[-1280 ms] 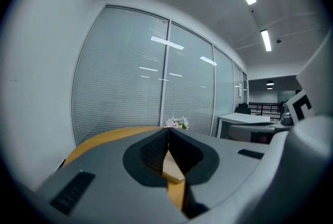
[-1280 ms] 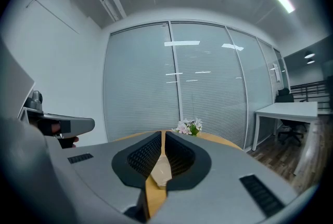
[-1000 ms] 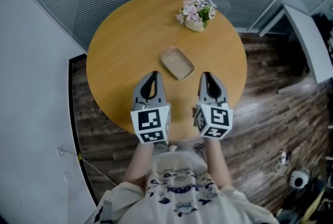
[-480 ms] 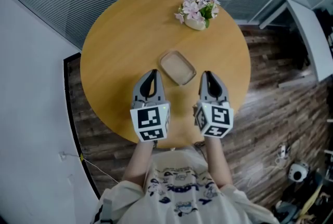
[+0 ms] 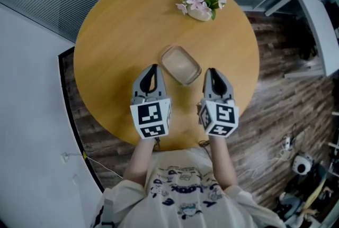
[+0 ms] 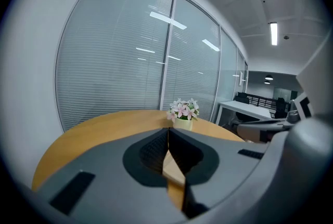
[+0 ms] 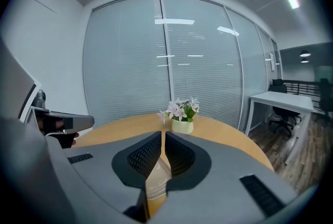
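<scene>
The shallow beige dish [image 5: 181, 64] lies near the middle of the round worktop [image 5: 111, 31] and is the thing nearest both tools. The left gripper [image 5: 154, 67] hangs just left of the dish and the right gripper [image 5: 212, 70] just right of it, each with its jaws pressed together and nothing held. Closed tips would likely shove the dish rather than take it. A push away from the person would send it toward the flower pot [image 5: 201, 3] beyond the dish, which could tip. The dish looks light, though its rim is hard to judge from above. Bare wood spreads left of the dish; to its right the worktop's edge is nearer.
</scene>
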Demonstrator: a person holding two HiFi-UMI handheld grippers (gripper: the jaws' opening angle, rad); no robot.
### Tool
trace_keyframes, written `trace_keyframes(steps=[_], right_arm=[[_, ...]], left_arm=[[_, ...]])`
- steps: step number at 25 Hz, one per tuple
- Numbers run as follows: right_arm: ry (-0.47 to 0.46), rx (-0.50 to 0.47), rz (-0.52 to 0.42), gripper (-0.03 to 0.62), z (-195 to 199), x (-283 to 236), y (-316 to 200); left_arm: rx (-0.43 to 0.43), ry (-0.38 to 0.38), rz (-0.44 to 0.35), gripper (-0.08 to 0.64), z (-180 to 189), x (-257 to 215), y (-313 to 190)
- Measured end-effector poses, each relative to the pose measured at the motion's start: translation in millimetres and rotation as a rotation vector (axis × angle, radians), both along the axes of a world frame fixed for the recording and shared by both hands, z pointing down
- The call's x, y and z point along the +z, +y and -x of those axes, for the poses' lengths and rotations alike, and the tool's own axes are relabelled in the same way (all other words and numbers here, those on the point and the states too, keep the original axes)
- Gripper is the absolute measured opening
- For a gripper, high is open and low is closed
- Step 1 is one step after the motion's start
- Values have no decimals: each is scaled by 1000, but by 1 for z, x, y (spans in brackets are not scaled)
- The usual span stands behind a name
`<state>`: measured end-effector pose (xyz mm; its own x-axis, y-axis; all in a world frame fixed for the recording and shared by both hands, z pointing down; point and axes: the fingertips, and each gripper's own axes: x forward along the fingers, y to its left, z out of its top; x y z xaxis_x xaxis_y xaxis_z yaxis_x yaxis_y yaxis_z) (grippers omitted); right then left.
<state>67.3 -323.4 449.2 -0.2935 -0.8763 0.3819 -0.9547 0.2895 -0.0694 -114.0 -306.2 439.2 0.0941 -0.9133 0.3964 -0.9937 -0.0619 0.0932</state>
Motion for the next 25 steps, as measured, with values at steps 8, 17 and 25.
trace_keyframes(steps=[8, 17, 25], right_arm=[[25, 16, 60, 23, 0, 30, -15], [36, 17, 154, 25, 1, 66, -23], [58, 17, 210, 25, 1, 95, -34]], left_arm=[[24, 4, 74, 5, 3, 34, -19], [22, -22, 162, 5, 10, 71, -34], [33, 2, 217, 5, 14, 103, -49]])
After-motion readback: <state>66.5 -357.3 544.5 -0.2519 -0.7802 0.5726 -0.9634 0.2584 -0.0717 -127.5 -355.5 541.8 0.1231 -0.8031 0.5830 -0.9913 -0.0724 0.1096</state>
